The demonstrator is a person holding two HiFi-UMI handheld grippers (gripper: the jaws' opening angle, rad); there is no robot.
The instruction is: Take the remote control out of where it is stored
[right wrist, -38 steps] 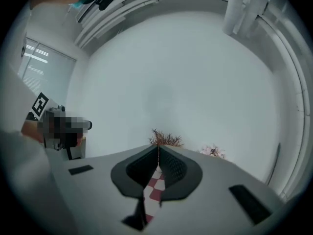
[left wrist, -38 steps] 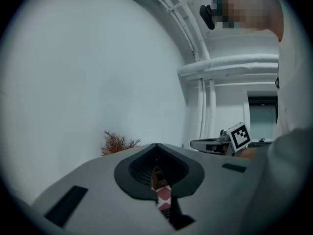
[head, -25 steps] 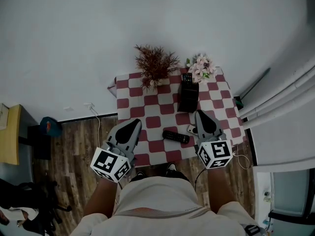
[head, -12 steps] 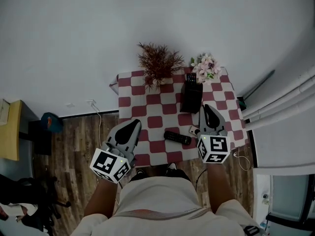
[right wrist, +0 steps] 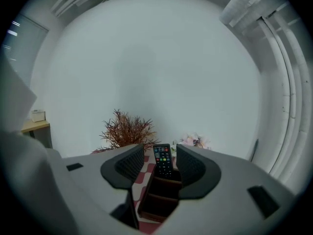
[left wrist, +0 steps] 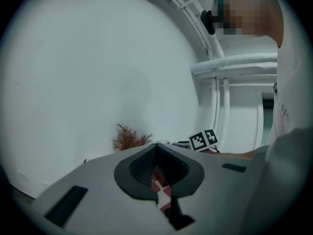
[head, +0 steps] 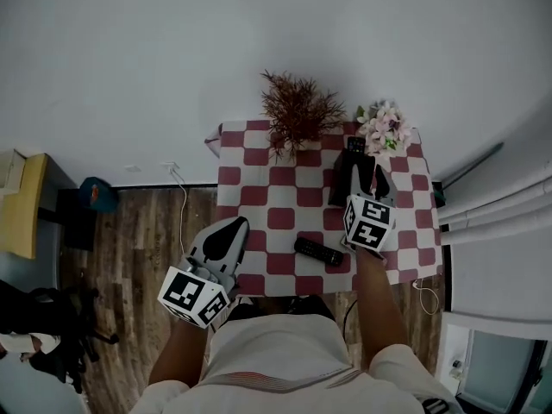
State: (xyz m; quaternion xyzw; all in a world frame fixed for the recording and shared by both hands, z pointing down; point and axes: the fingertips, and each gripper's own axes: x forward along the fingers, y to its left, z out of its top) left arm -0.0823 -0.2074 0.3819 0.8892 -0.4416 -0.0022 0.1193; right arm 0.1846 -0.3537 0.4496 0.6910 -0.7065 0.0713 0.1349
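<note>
- Right gripper (head: 366,178): jaws spread, just been opening, nothing pinched.
- Slim black remote control with coloured buttons (right wrist: 162,159): upright in rear slot of dark brown stepped holder (right wrist: 157,199), ahead of jaws, on red-and-white checked tablecloth (head: 259,188).
- Left gripper (head: 233,227): jaws pressed together, empty, well apart from holder.
- Risk: jaws catch holder wall along with remote. Unbraced holder likely lifts or tips.
- Risk: shallow grip on smooth casing. Remote may slip back.
- Risk: overshoot. Possible contact with pink flower bunch (head: 385,128) just behind.

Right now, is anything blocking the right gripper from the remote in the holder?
Nothing visible. The right gripper, jaws just opened and empty, faces the remote standing at the back of the holder; only its lower front slots lie nearer.
</note>
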